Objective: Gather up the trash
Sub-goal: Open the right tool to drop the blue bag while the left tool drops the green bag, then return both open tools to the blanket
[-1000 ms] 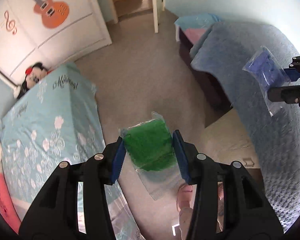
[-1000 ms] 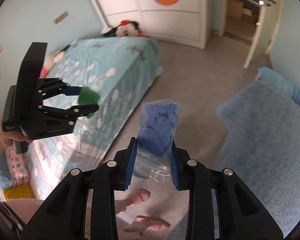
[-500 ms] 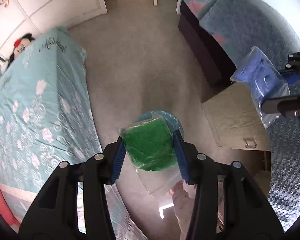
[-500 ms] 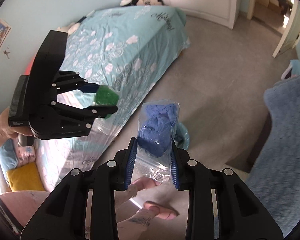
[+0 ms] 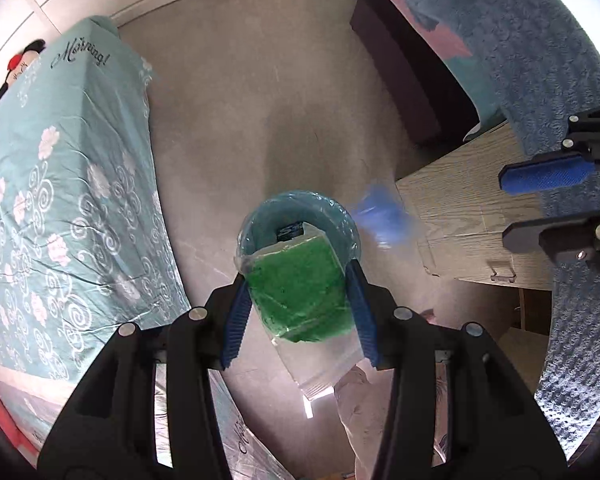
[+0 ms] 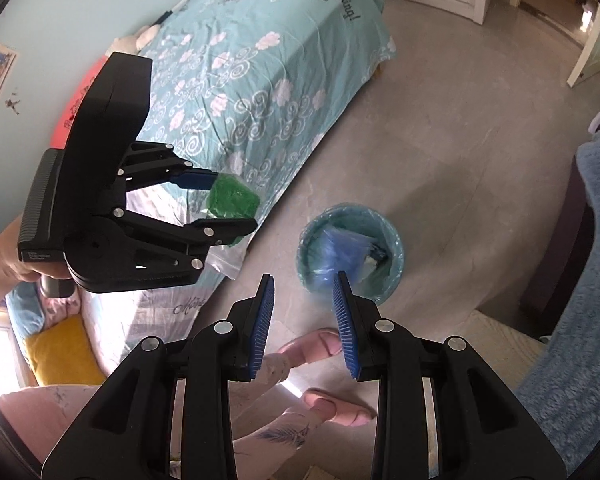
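A green sponge-like wad in a clear bag (image 5: 296,280) is pinched between the blue pads of my left gripper (image 5: 296,276), which is shut on it straight above a small teal bin (image 5: 260,216) lined with plastic. The right wrist view shows the left gripper (image 6: 232,202) with the green bag (image 6: 232,200) to the left of the bin (image 6: 396,244). My right gripper (image 6: 303,280) is open, with nothing between its pads. The blue bag (image 6: 340,246) lies inside the bin; in the left wrist view the blue bag (image 5: 384,216) is a blur at the bin's right rim, left of my right gripper (image 5: 506,206).
A bed with a teal flowered cover (image 5: 60,184) runs along the left. A bed under a fuzzy blue blanket (image 5: 540,60) and a pale wooden bedside cabinet (image 5: 460,216) are on the right. The person's feet in pink slippers (image 6: 316,348) stand near the bin.
Both grippers sank toward the floor and the bin came under them. The right gripper let go of the blue bag, which dropped into the bin. The left still grips the green bag.
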### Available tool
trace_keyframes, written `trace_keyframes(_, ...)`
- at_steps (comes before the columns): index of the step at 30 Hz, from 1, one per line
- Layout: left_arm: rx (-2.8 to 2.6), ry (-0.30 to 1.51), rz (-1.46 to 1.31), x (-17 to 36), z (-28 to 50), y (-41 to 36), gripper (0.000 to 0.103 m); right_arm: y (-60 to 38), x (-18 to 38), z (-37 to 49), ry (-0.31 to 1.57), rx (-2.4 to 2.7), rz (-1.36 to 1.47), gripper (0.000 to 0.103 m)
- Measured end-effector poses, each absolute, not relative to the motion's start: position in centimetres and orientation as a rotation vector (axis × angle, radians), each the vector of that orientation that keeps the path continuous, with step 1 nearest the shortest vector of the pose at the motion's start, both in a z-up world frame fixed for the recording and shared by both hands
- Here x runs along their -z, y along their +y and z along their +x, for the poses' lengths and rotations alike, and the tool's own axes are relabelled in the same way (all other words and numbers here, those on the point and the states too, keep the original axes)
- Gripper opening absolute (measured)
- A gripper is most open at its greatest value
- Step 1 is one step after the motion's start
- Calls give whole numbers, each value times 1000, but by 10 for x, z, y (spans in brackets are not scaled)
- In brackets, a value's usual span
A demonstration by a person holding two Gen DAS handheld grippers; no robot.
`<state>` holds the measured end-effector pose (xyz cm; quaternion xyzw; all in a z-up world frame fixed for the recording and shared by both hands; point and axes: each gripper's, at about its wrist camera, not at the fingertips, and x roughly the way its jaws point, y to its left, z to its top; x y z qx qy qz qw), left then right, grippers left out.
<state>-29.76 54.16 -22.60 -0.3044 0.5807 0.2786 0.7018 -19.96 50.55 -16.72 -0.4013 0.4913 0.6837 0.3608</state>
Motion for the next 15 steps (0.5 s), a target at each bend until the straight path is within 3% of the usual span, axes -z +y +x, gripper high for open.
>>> trace_keyframes(2, -610, 1303, -696, 234, -296, 544, 47, 508, 174, -202, 1270, -1756, -1043, 34)
trace_keyframes(3, -606, 1313, -710, 239, -295, 544, 53, 508, 173, -199, 1267, -1755, -1041, 34)
trace_keyframes(4, -616, 1322, -712, 243, -296, 545, 71, 508, 172, -197, 1272, -1755, -1034, 34)
trace_keyframes(5, -633, 1321, -701, 244, -296, 545, 81, 508, 172, -196, 1275, -1752, -1027, 34)
trace_keyframes(8, -627, 1328, -685, 248, -294, 543, 81, 509, 170, -189, 1285, -1733, -1009, 36)
trace_keyframes(9, -628, 1334, -685, 250, -294, 543, 81, 509, 170, -187, 1288, -1726, -1006, 41)
trace_keyframes(15, -628, 1329, -688, 251, -296, 542, 81, 504, 166, -178, 1287, -1708, -989, 42)
